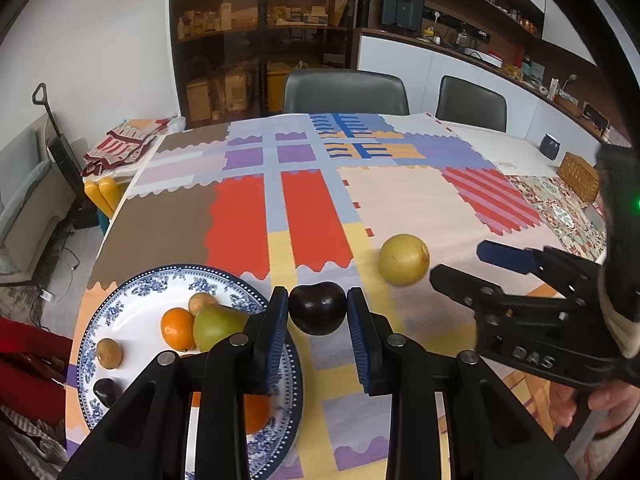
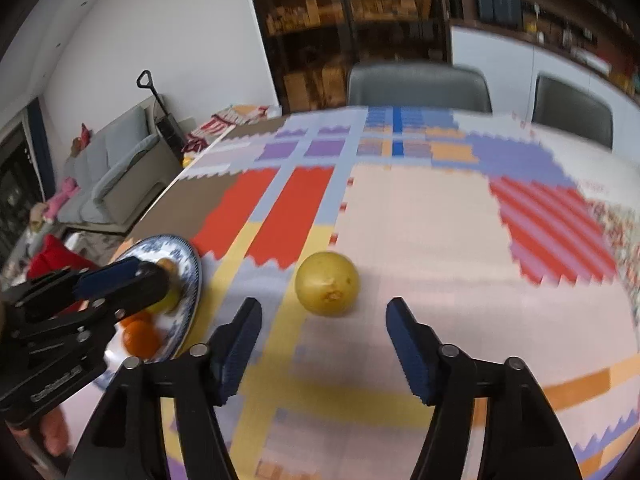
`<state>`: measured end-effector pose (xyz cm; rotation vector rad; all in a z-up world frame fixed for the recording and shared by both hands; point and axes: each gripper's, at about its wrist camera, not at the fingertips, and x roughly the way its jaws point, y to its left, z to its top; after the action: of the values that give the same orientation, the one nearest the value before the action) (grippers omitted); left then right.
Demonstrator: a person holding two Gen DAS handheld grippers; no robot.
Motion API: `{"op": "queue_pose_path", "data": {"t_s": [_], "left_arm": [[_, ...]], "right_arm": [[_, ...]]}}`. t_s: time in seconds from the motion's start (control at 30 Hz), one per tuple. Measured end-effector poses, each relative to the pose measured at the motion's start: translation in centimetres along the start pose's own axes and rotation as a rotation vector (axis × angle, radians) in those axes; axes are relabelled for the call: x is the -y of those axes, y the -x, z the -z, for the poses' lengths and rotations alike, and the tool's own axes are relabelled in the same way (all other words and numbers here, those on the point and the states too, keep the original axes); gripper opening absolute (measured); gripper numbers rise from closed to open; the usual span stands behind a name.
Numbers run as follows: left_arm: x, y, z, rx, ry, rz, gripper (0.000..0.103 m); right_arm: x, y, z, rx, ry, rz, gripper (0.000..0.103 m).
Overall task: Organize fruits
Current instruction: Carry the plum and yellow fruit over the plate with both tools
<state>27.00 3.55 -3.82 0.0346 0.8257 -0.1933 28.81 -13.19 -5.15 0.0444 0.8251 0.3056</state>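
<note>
My left gripper [image 1: 317, 307] is shut on a dark plum [image 1: 317, 307], held just right of the blue-and-white plate [image 1: 120, 304]. The plate holds an orange [image 1: 177, 328], a green pear [image 1: 216, 326], small brown fruits [image 1: 109, 353] and another dark plum [image 1: 106, 392]. A yellow round fruit [image 1: 403, 259] lies on the patchwork cloth to the right. In the right wrist view my right gripper [image 2: 324, 320] is open, its fingers just short of that yellow fruit [image 2: 327, 283], one on each side. The left gripper [image 2: 120, 280] shows over the plate [image 2: 188, 276].
The colourful patchwork tablecloth [image 1: 400, 200] covers the table. Two grey chairs [image 1: 346, 92] stand at the far side. A wicker basket [image 1: 578, 176] and a dark pot [image 1: 550, 146] sit at the far right. The table's left edge runs beside the plate.
</note>
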Motion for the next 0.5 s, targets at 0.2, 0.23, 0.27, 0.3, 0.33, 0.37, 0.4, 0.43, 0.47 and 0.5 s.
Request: {"op": "queue_pose_path", "data": {"t_s": [0.2, 0.23, 0.27, 0.3, 0.33, 0.37, 0.4, 0.43, 0.47, 0.5], "left_arm": [[-1.1, -1.4, -0.3, -0.017, 0.001, -0.038, 0.030], [-1.3, -1.8, -0.4, -0.023, 0.001, -0.039, 0.030], [-1.4, -2.1, -0.4, -0.027, 0.002, -0.037, 0.030], [-1.5, -2.4, -0.5, -0.034, 0.005, -0.032, 0.030], [-1.6, -2.8, -0.5, -0.039, 0.008, -0.027, 0.030], [-1.7, -3.0, -0.5, -0.042, 0.010, -0.026, 0.030], [-1.7, -3.2, -0.5, -0.044, 0.011, -0.025, 0.030], [-1.8, -3.3, -0.5, -0.046, 0.013, -0.021, 0.030], [-1.9, -3.4, -0.5, -0.047, 0.016, -0.018, 0.030], [-1.9, -3.5, -0.5, -0.047, 0.017, -0.018, 0.030]], "right_arm": [[0.0, -3.9, -1.6, -0.058, 0.010, -0.003, 0.066], [0.0, -4.6, -1.8, -0.072, 0.010, -0.007, 0.066], [0.0, -5.5, -1.9, -0.094, 0.008, -0.021, 0.066], [-0.1, -5.8, -1.9, -0.097, 0.006, -0.045, 0.066], [-0.2, -6.2, -1.8, -0.106, 0.001, -0.071, 0.065], [-0.3, -6.6, -1.9, -0.118, -0.006, -0.096, 0.062], [-0.5, -6.9, -1.8, -0.118, -0.011, -0.127, 0.052], [-0.6, -7.0, -1.8, -0.127, -0.016, -0.151, 0.049], [-0.8, -6.9, -1.8, -0.126, -0.016, -0.140, 0.049], [-0.9, -7.0, -1.8, -0.127, -0.011, -0.138, 0.049]]}}
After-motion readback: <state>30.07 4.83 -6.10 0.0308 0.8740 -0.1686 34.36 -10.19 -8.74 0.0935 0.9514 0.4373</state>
